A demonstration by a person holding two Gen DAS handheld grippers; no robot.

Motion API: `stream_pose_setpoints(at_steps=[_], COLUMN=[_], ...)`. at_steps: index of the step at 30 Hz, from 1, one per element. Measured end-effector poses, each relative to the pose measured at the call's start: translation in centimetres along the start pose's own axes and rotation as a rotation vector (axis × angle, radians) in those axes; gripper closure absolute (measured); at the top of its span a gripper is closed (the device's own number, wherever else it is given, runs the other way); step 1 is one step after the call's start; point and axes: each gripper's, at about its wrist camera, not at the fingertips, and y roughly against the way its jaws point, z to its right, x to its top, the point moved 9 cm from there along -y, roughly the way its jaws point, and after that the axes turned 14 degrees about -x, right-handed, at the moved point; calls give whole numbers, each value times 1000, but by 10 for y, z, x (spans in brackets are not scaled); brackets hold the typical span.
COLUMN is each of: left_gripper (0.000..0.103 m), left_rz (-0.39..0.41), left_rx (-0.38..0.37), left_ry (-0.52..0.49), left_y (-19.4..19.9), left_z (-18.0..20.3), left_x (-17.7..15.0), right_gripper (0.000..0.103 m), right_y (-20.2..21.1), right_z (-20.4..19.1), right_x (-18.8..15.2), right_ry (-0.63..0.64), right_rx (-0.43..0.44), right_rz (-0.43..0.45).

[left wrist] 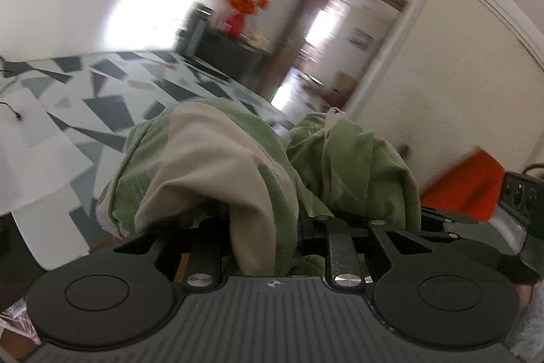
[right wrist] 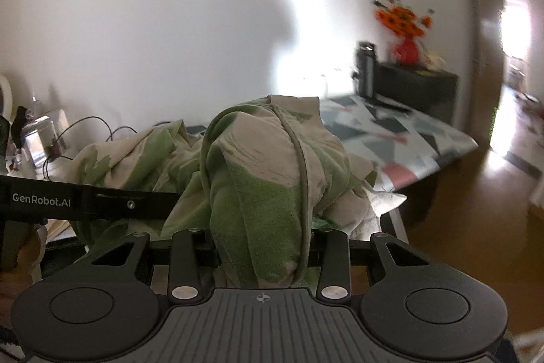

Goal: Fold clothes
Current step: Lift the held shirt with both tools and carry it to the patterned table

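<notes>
A green and beige garment [left wrist: 210, 165] is seen bunched directly ahead of the left gripper [left wrist: 261, 227], with a fold of it drawn down between the two fingers and pinched there; the jaws are closed narrowly on the cloth. The fingertips themselves are hidden by fabric. A second mound of the same cloth lies ahead and to the right of this gripper.

In the right wrist view, the garment [right wrist: 268, 165] is likewise gathered between the fingers of the right gripper [right wrist: 261, 247], jaws drawn in tight on a thick hanging fold. A dark seam or cord runs down the fold. The remainder of the cloth is heaped ahead and to the left of this gripper.

The left gripper's black bar [right wrist: 88, 201], marked "GenRobot.AI", is seen entering from the left of the right gripper and touching the heap.

Beyond the garment, a table covered with a grey and white geometric cloth [left wrist: 102, 91] is observed. Farther off, ahead and to the right, a dark cabinet [right wrist: 418, 87] bearing a red vase of orange flowers [right wrist: 404, 33] is noted, blurred. Cables [right wrist: 88, 128] are recorded on the table at far left of the right gripper. An orange object [left wrist: 465, 182] lies to the right of the left gripper; it cannot be identified.
</notes>
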Motion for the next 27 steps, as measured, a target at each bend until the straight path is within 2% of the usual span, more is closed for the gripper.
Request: stream_pose_setpoints(at_steps=[6,12,21,27], left_gripper=[80,80,80,80], left_rz=[96,143,224,215], left_rx=[127,213,270,306], left_ry=[-2,2,71,103], left_y=[-35,-58,-90,-111], left_z=[-5,-33,-123,-185], left_x=[46,88,156,188], right_gripper=[68,68,68,68], right_y=[-60,-124,-230,-307], right_z=[25,20,-30,-60], right_x=[59,100,159,176], right_ry=[49,88,161,189], right_rx=[115,196,244,254], right_rz=[-2,15,-21,-73])
